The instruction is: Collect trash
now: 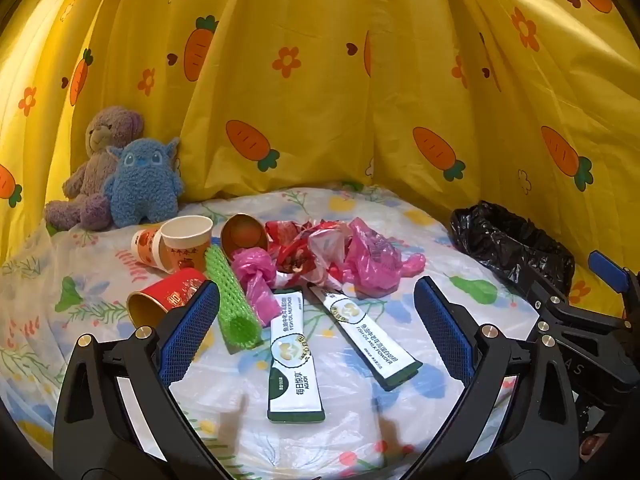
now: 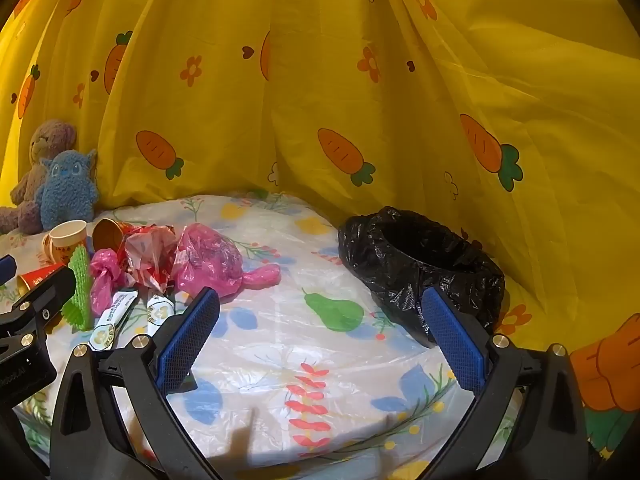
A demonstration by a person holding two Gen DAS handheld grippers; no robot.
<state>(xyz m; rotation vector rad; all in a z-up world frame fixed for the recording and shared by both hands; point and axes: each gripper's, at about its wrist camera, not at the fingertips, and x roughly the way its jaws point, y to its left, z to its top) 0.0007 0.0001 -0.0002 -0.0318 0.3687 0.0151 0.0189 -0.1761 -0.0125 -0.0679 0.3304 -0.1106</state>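
Left wrist view: your left gripper (image 1: 316, 320) hangs over the table with jaws spread wide and nothing between them. Two milk powder sachets (image 1: 294, 354) lie flat just ahead, framed by the blue pads (image 1: 188, 332). Behind them, from 10 to 1 o'clock, sits the rest of the litter: green foam net sleeve (image 1: 232, 300), pink plastic bags (image 1: 372, 260), a crumpled red-and-white wrapper (image 1: 308, 248), and paper cups (image 1: 184, 242), one red cup (image 1: 160, 300) on its side at 9 o'clock, close beside the left pad.

Right wrist view: your right gripper (image 2: 320, 336) is also spread and empty, over bare floral tablecloth (image 2: 320, 380). The bin with black liner (image 2: 420, 264) stands at 1 o'clock, mouth open, well apart from the pile at 10 o'clock.

Step in hand, as I judge it: the opening pick. Nothing is visibly in the bin (its inside is too dark to be sure), and all the trash still lies on the table.

Next move calls for: lower your left gripper onto the nearer sachet and close across its narrow width. It lies flat on slick plastic sheeting, so expect it to slide; get one pad under an edge. Then carry it toward 3 o'clock to the bin. Leave the plush toys (image 1: 120, 172) at 10 o'clock alone; they look like decoration, not trash.
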